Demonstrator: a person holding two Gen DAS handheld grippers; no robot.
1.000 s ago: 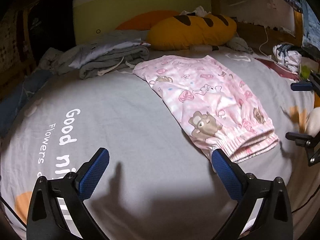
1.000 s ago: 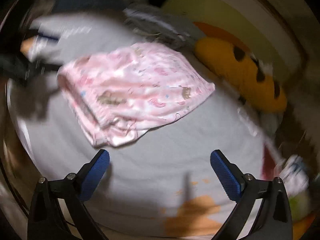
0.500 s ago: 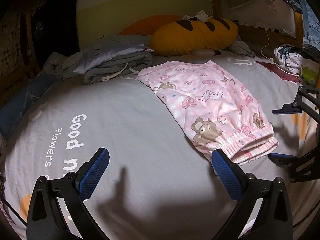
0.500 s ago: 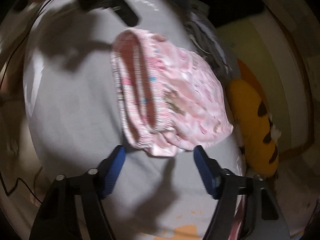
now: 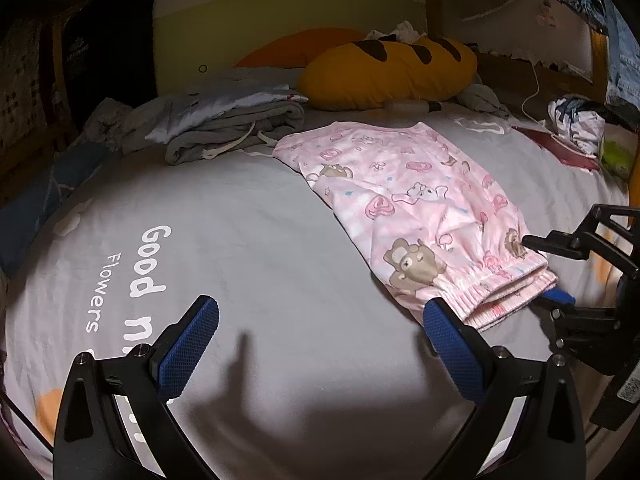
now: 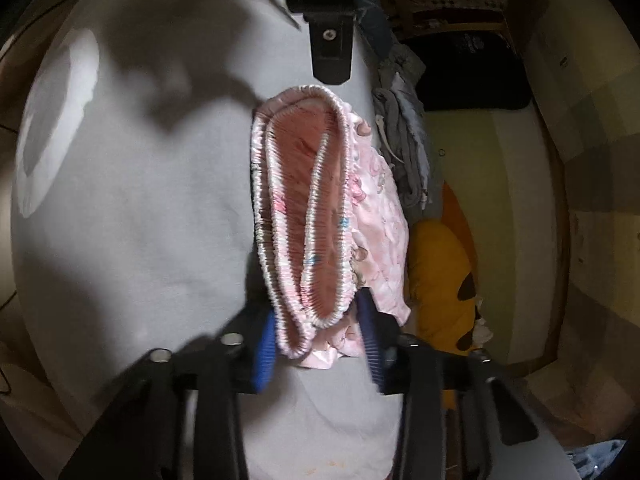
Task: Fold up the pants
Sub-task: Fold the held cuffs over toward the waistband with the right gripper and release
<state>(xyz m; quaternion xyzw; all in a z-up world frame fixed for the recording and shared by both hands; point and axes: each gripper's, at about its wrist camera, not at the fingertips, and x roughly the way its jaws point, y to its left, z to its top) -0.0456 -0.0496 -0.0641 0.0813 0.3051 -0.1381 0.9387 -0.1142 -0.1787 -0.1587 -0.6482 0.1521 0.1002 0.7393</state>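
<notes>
Pink cartoon-print pants (image 5: 420,200) lie flat on the grey bed sheet (image 5: 240,248), elastic waistband toward me. In the left wrist view my left gripper (image 5: 320,312) hangs open over bare sheet, its right pad beside the waistband's near corner. My right gripper (image 5: 544,270) comes in from the right edge, one finger over the waistband and one under it. In the right wrist view the gaping waistband (image 6: 304,216) runs away from me. Its near corner sits between the closing jaws of the right gripper (image 6: 318,344), and the pads are not clearly pressing it.
A heap of grey clothes (image 5: 232,136) lies at the back left of the bed, and a yellow pillow with dark spots (image 5: 384,76) rests against the headboard. A crumpled bundle (image 5: 576,120) and a white cable sit at the far right edge.
My right gripper has rolled, moved in and down to the waistband's corner, and its jaws have narrowed around it. The left gripper has stayed put and open.
</notes>
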